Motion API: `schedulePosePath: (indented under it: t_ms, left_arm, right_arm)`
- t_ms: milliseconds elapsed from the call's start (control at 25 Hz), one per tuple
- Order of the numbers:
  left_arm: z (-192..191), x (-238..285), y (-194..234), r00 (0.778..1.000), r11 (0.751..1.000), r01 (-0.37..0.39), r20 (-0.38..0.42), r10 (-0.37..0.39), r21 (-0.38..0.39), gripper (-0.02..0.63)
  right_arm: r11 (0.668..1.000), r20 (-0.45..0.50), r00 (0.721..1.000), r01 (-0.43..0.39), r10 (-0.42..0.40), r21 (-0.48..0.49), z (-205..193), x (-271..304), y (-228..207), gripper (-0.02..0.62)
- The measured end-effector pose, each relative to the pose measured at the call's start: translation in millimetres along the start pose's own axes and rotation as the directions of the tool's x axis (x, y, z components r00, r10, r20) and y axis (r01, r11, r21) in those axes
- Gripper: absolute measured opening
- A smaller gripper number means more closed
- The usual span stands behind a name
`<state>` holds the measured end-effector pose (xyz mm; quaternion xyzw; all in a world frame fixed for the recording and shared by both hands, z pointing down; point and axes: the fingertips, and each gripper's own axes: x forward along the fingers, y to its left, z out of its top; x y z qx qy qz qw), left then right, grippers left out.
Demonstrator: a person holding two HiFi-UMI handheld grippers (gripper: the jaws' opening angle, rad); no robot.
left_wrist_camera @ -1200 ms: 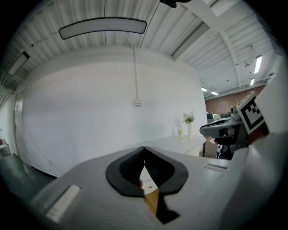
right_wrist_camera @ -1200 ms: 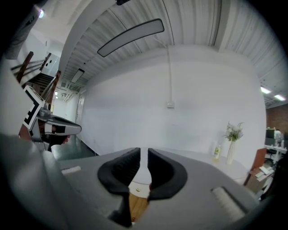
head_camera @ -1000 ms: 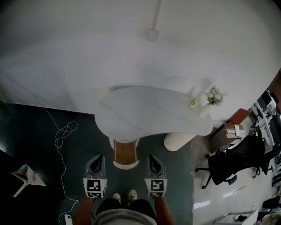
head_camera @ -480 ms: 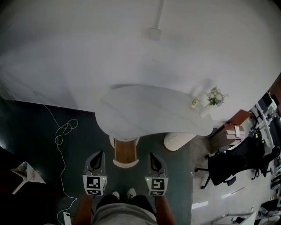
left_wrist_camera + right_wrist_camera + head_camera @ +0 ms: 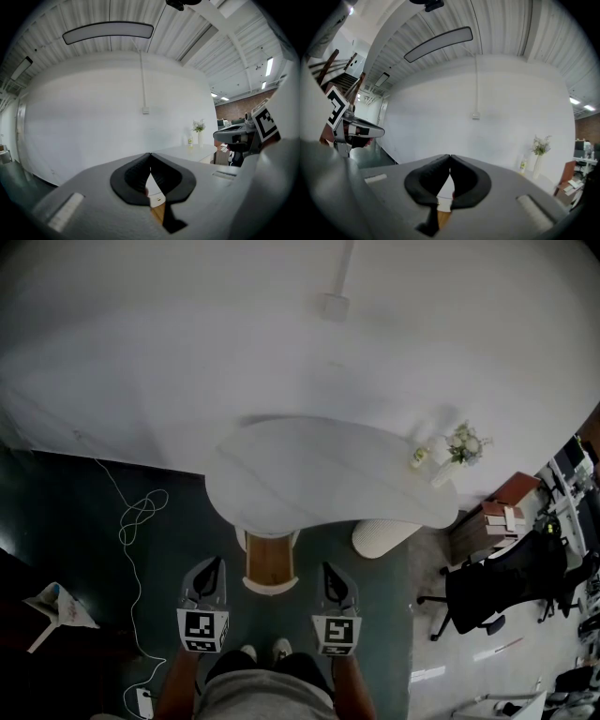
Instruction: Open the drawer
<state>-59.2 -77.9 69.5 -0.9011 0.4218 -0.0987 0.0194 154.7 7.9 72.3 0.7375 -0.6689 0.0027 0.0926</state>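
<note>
The drawer unit [image 5: 269, 563], with a wooden front and a white rim, stands under the near edge of a white curved table [image 5: 319, 479]. My left gripper [image 5: 213, 565] is shut and hangs just left of the drawer, apart from it. On the drawer's other side my right gripper [image 5: 328, 569] is shut too, also clear of it. In the left gripper view the left gripper [image 5: 150, 154] has its black pads meeting at the tips, with nothing between them and a strip of the wooden drawer [image 5: 158, 213] showing below. The right gripper [image 5: 450, 157] looks the same, with the wood of the drawer [image 5: 443, 216] below it.
A flower vase [image 5: 461, 444] and a small bottle [image 5: 417, 457] stand at the table's right end. A white ribbed bin [image 5: 384, 536], a black office chair [image 5: 497, 582] and stacked books [image 5: 502, 517] are to the right. A white cable [image 5: 141, 517] loops on the dark floor at left.
</note>
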Motion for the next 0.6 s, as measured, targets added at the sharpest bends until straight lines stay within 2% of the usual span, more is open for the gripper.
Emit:
schedulePosePath:
  t_ms: [600]
  left_arm:
    - [-2.4, 3.5, -6.8, 1.0, 1.0, 0.02, -0.001, -0.02, -0.006, 0.009]
  right_arm:
    - [1.0, 0.007, 1.0, 0.015, -0.015, -0.012, -1.6, -3.7, -3.1, 0.006]
